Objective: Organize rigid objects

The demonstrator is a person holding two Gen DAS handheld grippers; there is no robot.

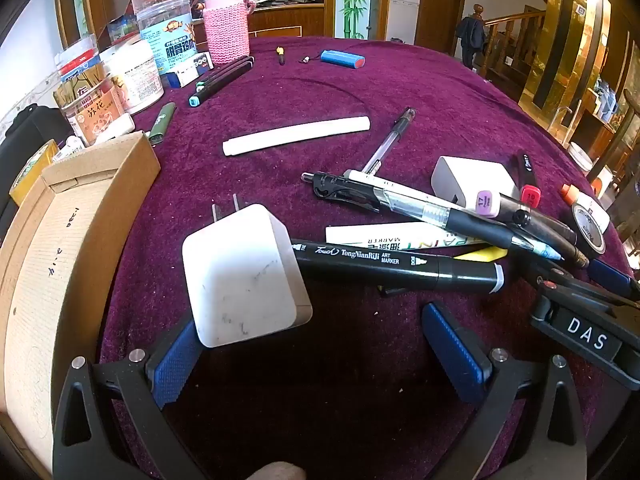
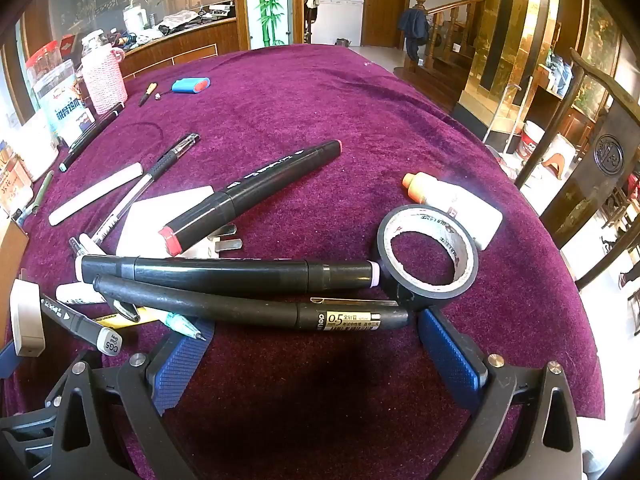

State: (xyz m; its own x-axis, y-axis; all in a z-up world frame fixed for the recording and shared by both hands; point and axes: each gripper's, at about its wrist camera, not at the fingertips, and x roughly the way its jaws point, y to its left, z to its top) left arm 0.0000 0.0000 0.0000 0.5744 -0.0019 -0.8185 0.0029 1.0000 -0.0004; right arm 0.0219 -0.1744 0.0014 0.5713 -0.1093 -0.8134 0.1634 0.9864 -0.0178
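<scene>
My left gripper [image 1: 320,352] is open. A white plug charger [image 1: 244,276] rests against its left finger [image 1: 176,364], prongs pointing away. A black art marker [image 1: 396,266] lies just beyond. A pile of pens and markers [image 1: 440,208] lies to the right with a second white charger [image 1: 472,180]. My right gripper [image 2: 320,356] is open over the purple cloth, just short of a black gel pen [image 2: 256,306] and a black marker [image 2: 228,274]. A black tape roll [image 2: 428,258] touches its right finger [image 2: 448,360]. A red-capped marker [image 2: 252,196] lies further off.
An open cardboard box [image 1: 52,248] stands at the left. Jars, tubs and a pink knitted bottle [image 1: 226,26] crowd the far left. A white stick [image 1: 296,136], green lighter [image 1: 162,124], blue battery [image 1: 342,58] and glue bottle [image 2: 452,200] lie on the cloth. The right gripper's body [image 1: 588,320] shows at right.
</scene>
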